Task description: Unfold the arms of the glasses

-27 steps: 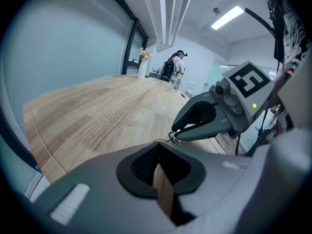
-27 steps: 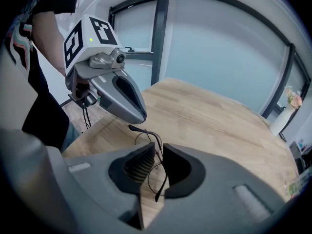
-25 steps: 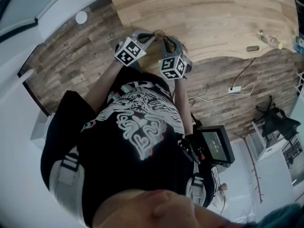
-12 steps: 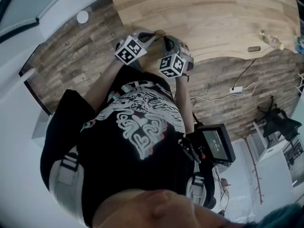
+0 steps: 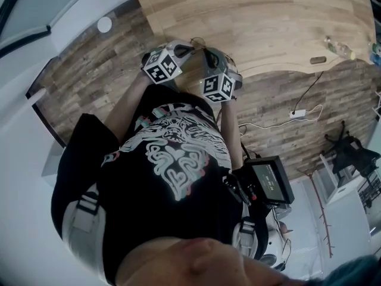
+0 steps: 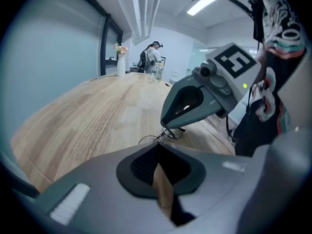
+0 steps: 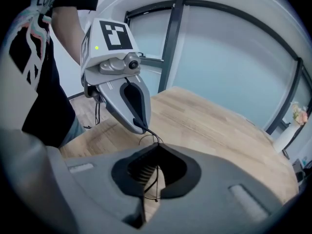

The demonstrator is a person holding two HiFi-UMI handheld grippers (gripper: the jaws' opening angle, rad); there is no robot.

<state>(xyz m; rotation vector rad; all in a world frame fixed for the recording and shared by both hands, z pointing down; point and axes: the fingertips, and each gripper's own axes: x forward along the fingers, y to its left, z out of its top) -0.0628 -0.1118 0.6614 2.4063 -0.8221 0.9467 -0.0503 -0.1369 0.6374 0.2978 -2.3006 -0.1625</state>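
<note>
Here, at the far left of the head view, a small white round disc (image 5: 105,24) lies on the plank floor (image 5: 89,70), apart from the pale wooden table (image 5: 268,16) that fills the far side. At the table's near edge the left gripper (image 5: 186,47) points toward the right one. In its own view the jaws are pressed together at the tip, and a thin dark wire of the glasses (image 6: 170,133) comes out from that tip. The right gripper view shows the same tip pinching the wire. The glasses sit between the two tools over the table's near edge, held from both sides; whether they touch the tabletop I cannot tell. Just right of them the right gripper (image 5: 209,53) faces left, its jaws closed on a thin arm of the glasses that runs down past the ribbed pads (image 7: 141,172). Farther right on the table lie a small dark object (image 5: 317,59) and a clear bottle (image 5: 337,49), both well apart from the grippers. On the floor to the right, nearer the person, a white power strip (image 5: 294,112) trails a cable — and nearer again, a small screen (image 5: 271,182) hangs at the person's waist.
</note>
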